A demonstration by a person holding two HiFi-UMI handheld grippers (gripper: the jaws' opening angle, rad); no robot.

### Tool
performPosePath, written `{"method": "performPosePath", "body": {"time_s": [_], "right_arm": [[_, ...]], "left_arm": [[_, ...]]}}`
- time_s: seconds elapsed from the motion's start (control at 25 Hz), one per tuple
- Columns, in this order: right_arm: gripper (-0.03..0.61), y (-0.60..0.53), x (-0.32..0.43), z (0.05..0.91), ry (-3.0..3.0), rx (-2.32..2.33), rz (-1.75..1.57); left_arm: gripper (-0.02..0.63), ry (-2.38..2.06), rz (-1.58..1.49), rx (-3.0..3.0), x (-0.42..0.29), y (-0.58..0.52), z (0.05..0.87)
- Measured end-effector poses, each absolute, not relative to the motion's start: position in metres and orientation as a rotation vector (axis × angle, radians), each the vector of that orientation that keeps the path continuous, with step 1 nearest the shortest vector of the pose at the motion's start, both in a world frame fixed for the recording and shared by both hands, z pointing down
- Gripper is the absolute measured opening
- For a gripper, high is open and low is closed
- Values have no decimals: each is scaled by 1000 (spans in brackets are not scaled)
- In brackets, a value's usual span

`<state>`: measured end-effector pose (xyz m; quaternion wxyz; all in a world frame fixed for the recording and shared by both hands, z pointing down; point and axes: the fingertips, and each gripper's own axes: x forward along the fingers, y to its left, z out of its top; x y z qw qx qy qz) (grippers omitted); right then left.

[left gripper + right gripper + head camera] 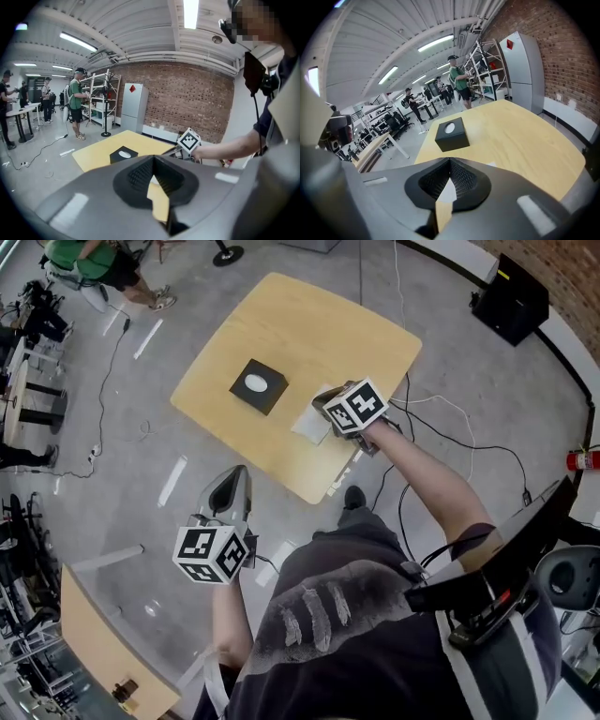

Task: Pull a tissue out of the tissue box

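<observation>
The tissue box (259,386) is a black cube standing alone on the wooden table (309,324), with a white tissue (256,383) showing flat in its oval top opening. Your right gripper (321,405) hangs over the table near the box, on the side toward you, jaws pressed together with nothing between them. Your left gripper (236,474) is also closed and empty, well off from the box and out past the table edge.

If you come down on the box with the jaws together, you'll likely push the tissue deeper instead of catching it. The tissue lies low in the opening, so a shallow pinch may grab only a corner and tear it, or bite the box rim. Nothing steadies the box, which looks light, so a pull may lift or drag it. A pale flat sheet (307,425) lies just beside your right gripper, away from the box, and could get swept along.
</observation>
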<state>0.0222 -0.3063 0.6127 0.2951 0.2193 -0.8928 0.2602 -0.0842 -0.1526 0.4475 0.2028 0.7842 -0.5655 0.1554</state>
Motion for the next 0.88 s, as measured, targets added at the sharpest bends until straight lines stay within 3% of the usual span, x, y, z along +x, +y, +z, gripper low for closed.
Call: {"method": "performPosePath", "body": {"time_s": [0.6,0.88], "right_arm": [[-2,-160,-62,555,-2396,427,489],[-2,-100,-54,549,-2346,403,477]], "left_arm": [[2,-1590,54,2173,-157,-53,451],[2,-1511,53,2223,-137,-26,452]]}}
